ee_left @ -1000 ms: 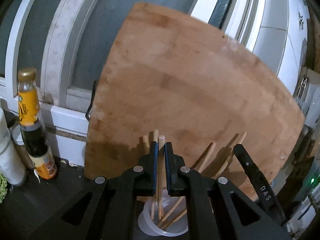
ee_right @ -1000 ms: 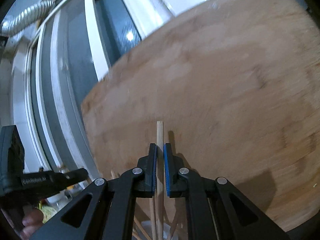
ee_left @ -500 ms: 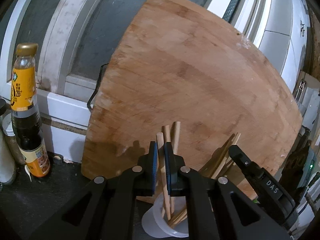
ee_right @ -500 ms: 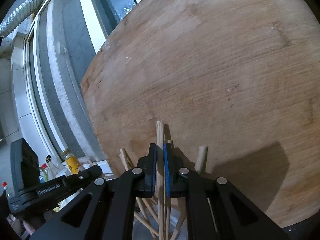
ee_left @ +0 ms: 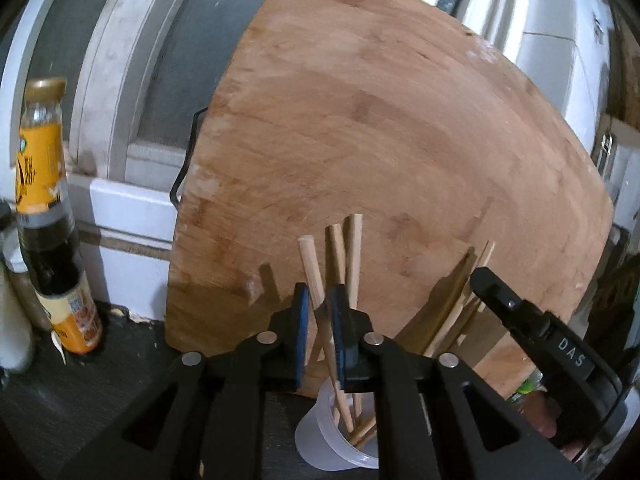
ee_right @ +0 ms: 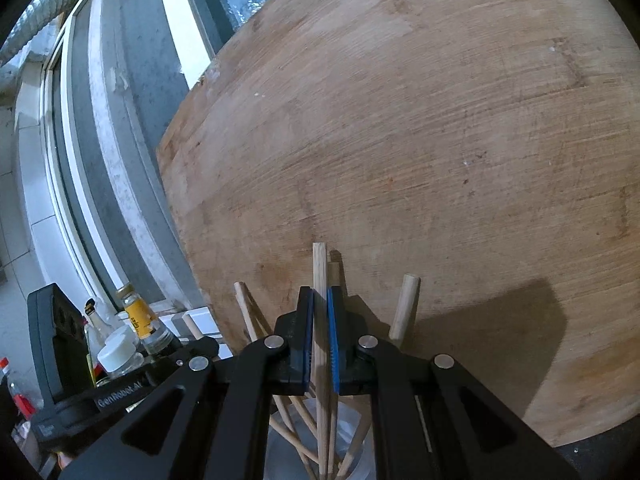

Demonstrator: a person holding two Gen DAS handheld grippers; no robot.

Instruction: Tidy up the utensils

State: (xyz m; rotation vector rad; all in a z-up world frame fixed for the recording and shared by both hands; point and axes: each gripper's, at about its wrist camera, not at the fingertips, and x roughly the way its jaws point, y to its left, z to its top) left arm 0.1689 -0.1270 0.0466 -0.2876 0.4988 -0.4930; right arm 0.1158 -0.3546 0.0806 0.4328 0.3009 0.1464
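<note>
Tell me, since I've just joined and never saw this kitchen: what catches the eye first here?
A big wooden cutting board leans against the window behind everything. In front, a clear plastic cup holds wooden chopsticks; the left gripper has one chopstick between its fingers. A sauce bottle stands at far left.

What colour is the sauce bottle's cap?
Gold; the sauce bottle's cap shows best in the left wrist view.

Black left gripper (ee_left: 319, 334) and right gripper (ee_right: 320, 334), blue pads, silver screws.
</note>
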